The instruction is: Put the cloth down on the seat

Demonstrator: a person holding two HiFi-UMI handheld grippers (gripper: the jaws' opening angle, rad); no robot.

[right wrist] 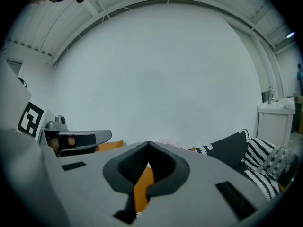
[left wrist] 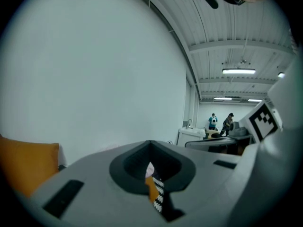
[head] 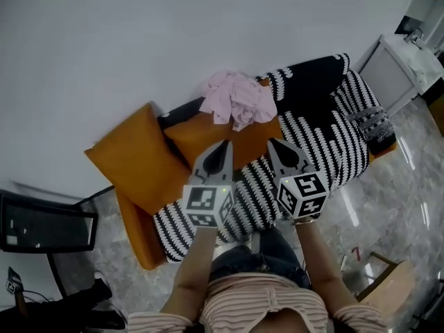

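Just beyond the tips of both grippers, the pink cloth lies bunched at the back of the seat, touching the striped throw to the right gripper's side.

Left gripper: jaws together, nothing held.

Right gripper: jaws together, nothing held.

Assessment: the put-down appears complete, with neither gripper touching the cloth. Any next move calls only for drawing the 2 grippers back without snagging it.

**A:** where's the cloth at rn?

**B:** pale pink cloth, crumpled in a heap at the back of the seat. It's half on the orange cushion, touching the black-and-white striped cover.
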